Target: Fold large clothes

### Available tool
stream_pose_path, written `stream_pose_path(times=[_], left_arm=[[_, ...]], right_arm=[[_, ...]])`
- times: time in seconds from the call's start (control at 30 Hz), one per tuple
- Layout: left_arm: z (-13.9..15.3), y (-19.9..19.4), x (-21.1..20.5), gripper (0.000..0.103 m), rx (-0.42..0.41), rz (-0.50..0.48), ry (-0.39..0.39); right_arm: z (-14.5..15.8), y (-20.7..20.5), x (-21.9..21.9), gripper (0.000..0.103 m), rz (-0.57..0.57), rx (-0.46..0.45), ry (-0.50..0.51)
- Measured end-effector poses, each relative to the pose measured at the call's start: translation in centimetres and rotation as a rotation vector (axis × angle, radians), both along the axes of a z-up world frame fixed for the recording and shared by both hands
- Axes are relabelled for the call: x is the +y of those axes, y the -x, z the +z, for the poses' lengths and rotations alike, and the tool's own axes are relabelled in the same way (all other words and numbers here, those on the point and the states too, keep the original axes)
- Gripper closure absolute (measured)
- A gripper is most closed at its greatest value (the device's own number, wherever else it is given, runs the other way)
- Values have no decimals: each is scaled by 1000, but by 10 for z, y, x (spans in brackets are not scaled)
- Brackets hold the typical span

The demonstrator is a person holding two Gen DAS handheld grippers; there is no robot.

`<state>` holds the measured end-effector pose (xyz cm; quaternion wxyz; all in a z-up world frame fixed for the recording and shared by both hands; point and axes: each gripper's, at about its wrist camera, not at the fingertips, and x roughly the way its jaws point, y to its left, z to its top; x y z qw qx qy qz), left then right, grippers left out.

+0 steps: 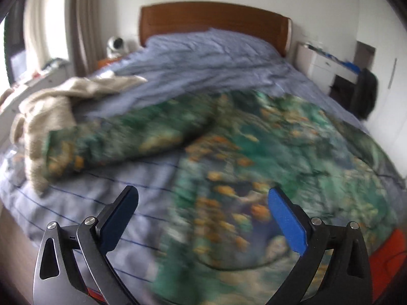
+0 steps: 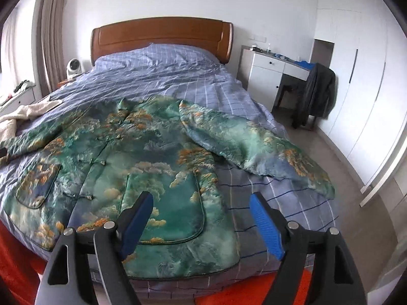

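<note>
A green quilted jacket [image 2: 152, 152] with orange and cloud patterns lies front up on the bed, hem toward me. Its right sleeve [image 2: 254, 147] stretches out to the bed's right edge. In the blurred left wrist view the same jacket [image 1: 267, 152] fills the right half, with its left sleeve [image 1: 122, 139] angled out to the left. My left gripper [image 1: 203, 193] hangs open above the jacket's left edge, nothing between its blue pads. My right gripper [image 2: 202, 197] stands open over the jacket's lower right pocket and hem, also empty.
A beige garment [image 1: 51, 106] lies crumpled at the bed's left side. The blue checked bedding [image 2: 178, 76] runs up to a wooden headboard [image 2: 162, 35]. A white desk [image 2: 267, 76], a chair draped with dark clothing [image 2: 318, 94] and white wardrobes stand on the right. An orange rug [image 2: 254, 292] lies below the bed's foot.
</note>
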<state>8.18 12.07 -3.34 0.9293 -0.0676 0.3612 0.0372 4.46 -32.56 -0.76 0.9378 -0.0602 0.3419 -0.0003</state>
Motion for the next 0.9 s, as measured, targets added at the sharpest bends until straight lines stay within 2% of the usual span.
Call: stream_pose_path(times=[0.1,0.23,0.3,0.4,0.53,0.73,0.9], left_arm=[[2,6,-16,1,-8,-64,48],[6,2,-33,1,-13,-59,-53],[5,-1,-35,1,-27,-46,-32],[3,-5,-32,1,-28,-33,48],[-4,-8,-37,1,-34,1,65],[-12,-10,-52,1,2,-46,-12],[-17,-12,-46,1,40,-37,69]], right_arm=[[2,-1,-5,23,8,-9,-20],[14,-2,-4,23,-18,-68,84],[20,-5,-7,23,-26,-86,100],[23,-10,-12,23,-46,-103,99],[25,-16,-18,23,-93,-127,118],[26,-29,-36,23,-161,-87,138],[21,-34,-44,23,-205,-51,156]])
